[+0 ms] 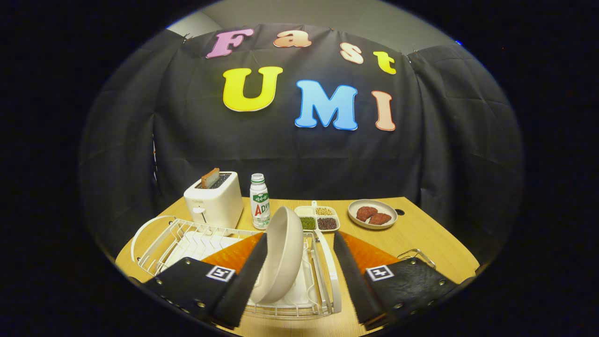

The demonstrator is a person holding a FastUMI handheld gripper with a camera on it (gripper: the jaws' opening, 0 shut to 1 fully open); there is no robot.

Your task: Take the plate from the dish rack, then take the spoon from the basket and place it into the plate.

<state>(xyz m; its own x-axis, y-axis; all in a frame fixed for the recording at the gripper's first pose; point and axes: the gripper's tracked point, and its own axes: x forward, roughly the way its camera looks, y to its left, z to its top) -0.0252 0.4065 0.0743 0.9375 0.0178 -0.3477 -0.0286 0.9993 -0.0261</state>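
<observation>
Plate [281, 255], a smooth round beige dish, is standing on edge in the white wire dish rack [196, 236], its diameter running nearly vertical with the top tilting slightly away and its hollow face turning toward the right finger. Gripper [298, 276] is sitting wide open, fingers straddling the plate, the left finger close beside the rim; contact cannot be told. Wooden table [421, 234] is carrying a boxy white toaster [214, 199] and a bottle [259, 201] beyond the rack.

A wooden table [421, 234] stands before black cloth [281, 154] draped under a pale grey wall [327, 14].
</observation>
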